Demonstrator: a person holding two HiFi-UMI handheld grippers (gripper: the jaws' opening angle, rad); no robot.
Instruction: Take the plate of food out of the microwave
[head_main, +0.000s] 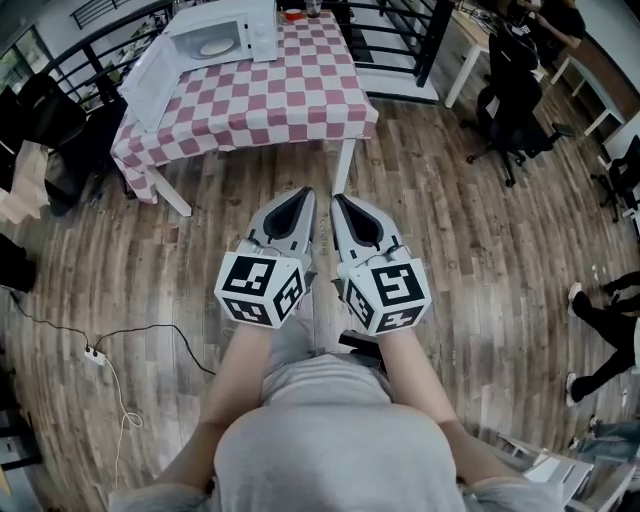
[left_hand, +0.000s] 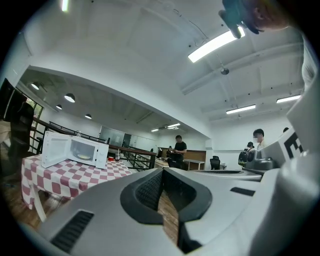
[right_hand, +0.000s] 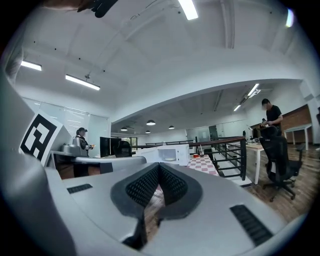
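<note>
Plate (head_main: 214, 47) sat untouched in the open microwave (head_main: 252, 28) on the desk (head_main: 290, 100); left claw (head_main: 301, 200) and right claw (head_main: 342, 206) were closed, empty, far off.

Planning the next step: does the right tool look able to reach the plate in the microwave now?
Probably not yet: the right tool, shut, sits well short of the table, with wood floor between. The microwave door stands open, so the plate itself looks unblocked.
</note>
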